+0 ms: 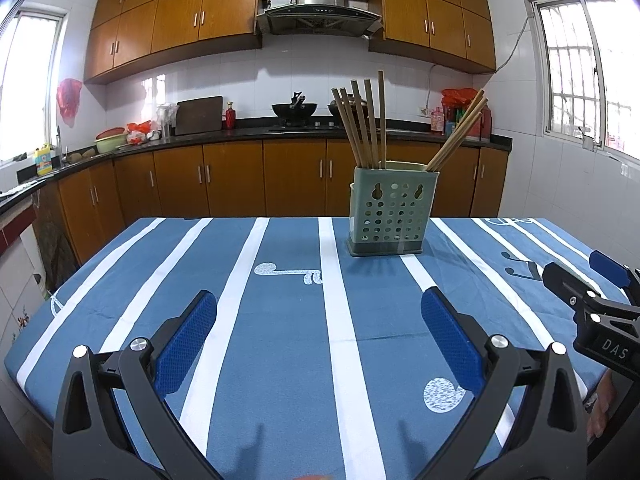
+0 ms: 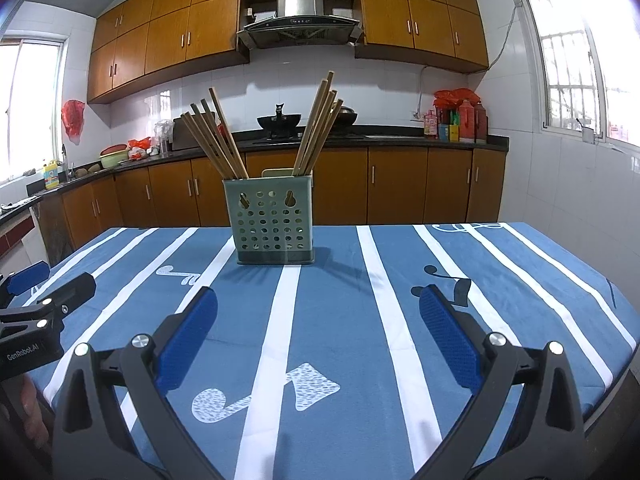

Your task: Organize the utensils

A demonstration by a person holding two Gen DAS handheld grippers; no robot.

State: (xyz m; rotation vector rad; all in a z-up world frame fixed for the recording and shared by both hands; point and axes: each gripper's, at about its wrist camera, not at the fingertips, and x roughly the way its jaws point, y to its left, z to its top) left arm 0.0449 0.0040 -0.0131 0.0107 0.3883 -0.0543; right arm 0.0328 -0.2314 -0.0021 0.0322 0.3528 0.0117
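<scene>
A green perforated utensil holder point(image 1: 387, 212) stands upright on the far part of the table and also shows in the right wrist view point(image 2: 270, 222). Several wooden chopsticks point(image 1: 362, 128) stand in its left side, and more chopsticks point(image 1: 458, 136) lean right. In the right wrist view the chopsticks point(image 2: 218, 142) fan left and right point(image 2: 318, 124). My left gripper point(image 1: 318, 308) is open and empty above the near table, well short of the holder. My right gripper point(image 2: 318, 306) is open and empty too. Each gripper shows in the other's view: right gripper point(image 1: 582, 276), left gripper point(image 2: 56, 280).
The table carries a blue cloth with white stripes point(image 1: 280, 320) point(image 2: 360, 320). Behind it runs a kitchen counter point(image 1: 248, 126) with a wok, bottles and bowls, over wooden cabinets. Windows stand at both sides.
</scene>
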